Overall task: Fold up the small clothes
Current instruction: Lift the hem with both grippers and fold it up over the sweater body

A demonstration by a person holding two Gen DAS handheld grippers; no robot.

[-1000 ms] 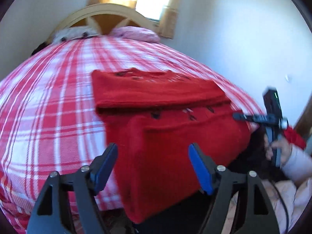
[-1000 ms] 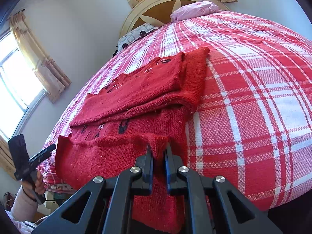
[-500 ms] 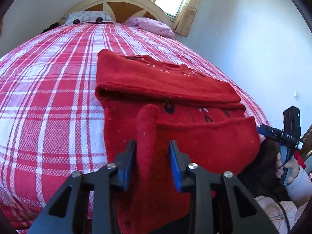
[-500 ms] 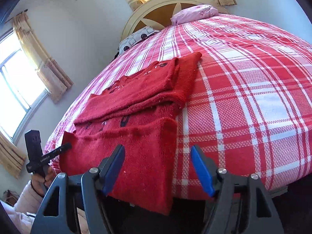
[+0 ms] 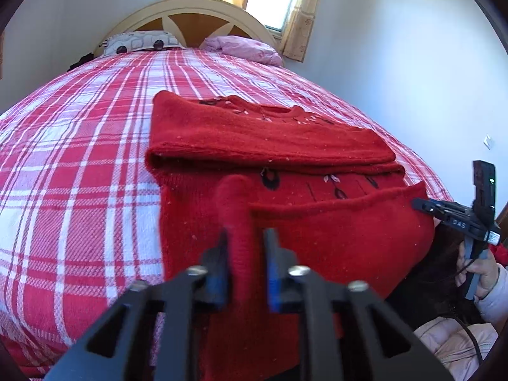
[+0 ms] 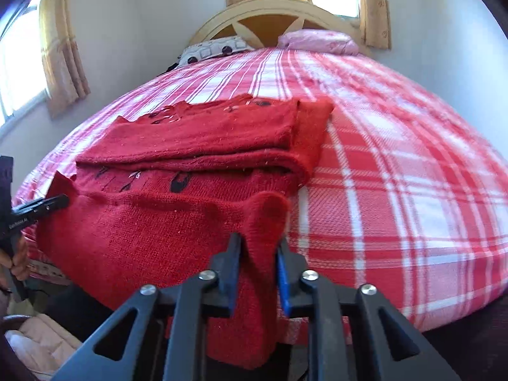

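Observation:
A red knit sweater (image 5: 270, 139) with dark embroidery lies on the plaid bed, its upper part folded over and its lower part hanging over the bed's near edge. My left gripper (image 5: 244, 238) is shut on the hem's left corner, which bunches up between the fingers. My right gripper (image 6: 257, 247) is shut on the hem's right corner (image 6: 266, 212). The sweater (image 6: 203, 133) shows the same fold in the right wrist view. Each gripper also shows in the other's view, the right one (image 5: 422, 204) at the sweater's right end, the left one (image 6: 60, 200) at its left end.
The bed (image 5: 79, 146) has a red and white plaid cover and drops off at the near edge. A patterned pillow (image 5: 136, 41) and a pink pillow (image 5: 244, 47) lie by the cream headboard (image 5: 197, 9). Curtained windows (image 6: 57, 44) and white walls surround it.
Both grippers were open around the hem corners half a second ago and have closed on them. The right one had released and re-gripped within the last second.

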